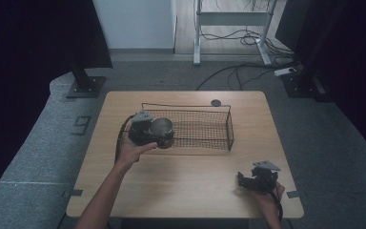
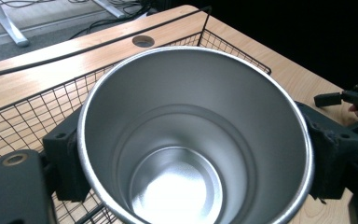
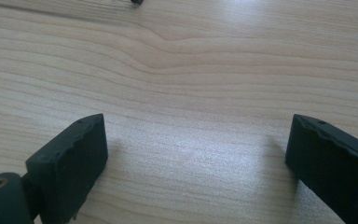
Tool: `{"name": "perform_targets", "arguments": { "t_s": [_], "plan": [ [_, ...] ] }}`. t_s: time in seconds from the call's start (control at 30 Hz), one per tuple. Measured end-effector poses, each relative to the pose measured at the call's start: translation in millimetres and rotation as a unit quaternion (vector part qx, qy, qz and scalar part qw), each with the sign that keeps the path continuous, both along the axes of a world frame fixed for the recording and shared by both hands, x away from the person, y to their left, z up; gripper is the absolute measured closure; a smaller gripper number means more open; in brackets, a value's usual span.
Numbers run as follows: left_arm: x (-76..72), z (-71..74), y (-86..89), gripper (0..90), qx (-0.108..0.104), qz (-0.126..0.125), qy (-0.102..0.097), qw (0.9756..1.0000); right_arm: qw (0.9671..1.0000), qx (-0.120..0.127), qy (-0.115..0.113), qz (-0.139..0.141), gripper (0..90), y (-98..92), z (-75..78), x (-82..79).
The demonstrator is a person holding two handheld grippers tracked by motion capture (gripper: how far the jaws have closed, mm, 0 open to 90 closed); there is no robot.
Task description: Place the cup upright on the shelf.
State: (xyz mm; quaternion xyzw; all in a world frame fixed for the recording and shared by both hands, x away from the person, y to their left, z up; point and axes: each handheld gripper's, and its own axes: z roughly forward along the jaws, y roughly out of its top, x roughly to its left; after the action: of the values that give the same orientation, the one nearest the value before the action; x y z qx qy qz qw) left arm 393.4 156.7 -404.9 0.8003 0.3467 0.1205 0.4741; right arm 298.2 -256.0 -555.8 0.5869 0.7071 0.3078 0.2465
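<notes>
Gripping the steel cup between its jaws, your left tool has it over the wire basket, unreleased, while your right tool idles spread.

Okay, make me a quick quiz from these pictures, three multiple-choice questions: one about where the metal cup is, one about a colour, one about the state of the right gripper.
1. Where is the metal cup?
A. Between the jaws of the left gripper, at the left end of the wire basket
B. Lying at the table's right front corner
C. On the floor

2. What colour is the wire basket?
A. White
B. Black
C. Red

3. How does the right gripper stand?
A. Shut on the cup
B. Shut on a cloth
C. Open, with nothing between its jaws

Answers:
1 A: the left gripper view shows a jaw on each side of the cup, over the mesh.
2 B: the mesh and frame are dark black wire.
3 C: the right gripper view shows bare table between the spread jaws.
</notes>
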Motion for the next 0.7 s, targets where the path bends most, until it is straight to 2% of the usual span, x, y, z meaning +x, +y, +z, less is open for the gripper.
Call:
{"name": "perform_targets", "arguments": {
  "t_s": [0.3, 0.57, 0.7],
  "plan": [
    [5.9, 3.5, -1.8, 14.6, -0.001, -0.001, -0.003, 1.0, 1.0, 0.0, -0.001, -0.002, 5.7, 0.4, -0.1, 0.4],
    [17.8, 11.1, -7.5, 14.6, 0.014, 0.0, -0.013, 0.9998, 1.0, -0.001, -0.002, -0.001, 5.9, 0.4, -0.1, 0.5],
    [22.9, 12.9, -8.9, 14.6, 0.013, 0.0, -0.013, 0.9998, 1.0, -0.001, -0.002, -0.001, 5.9, 0.4, -0.1, 0.6]
  ]
}}
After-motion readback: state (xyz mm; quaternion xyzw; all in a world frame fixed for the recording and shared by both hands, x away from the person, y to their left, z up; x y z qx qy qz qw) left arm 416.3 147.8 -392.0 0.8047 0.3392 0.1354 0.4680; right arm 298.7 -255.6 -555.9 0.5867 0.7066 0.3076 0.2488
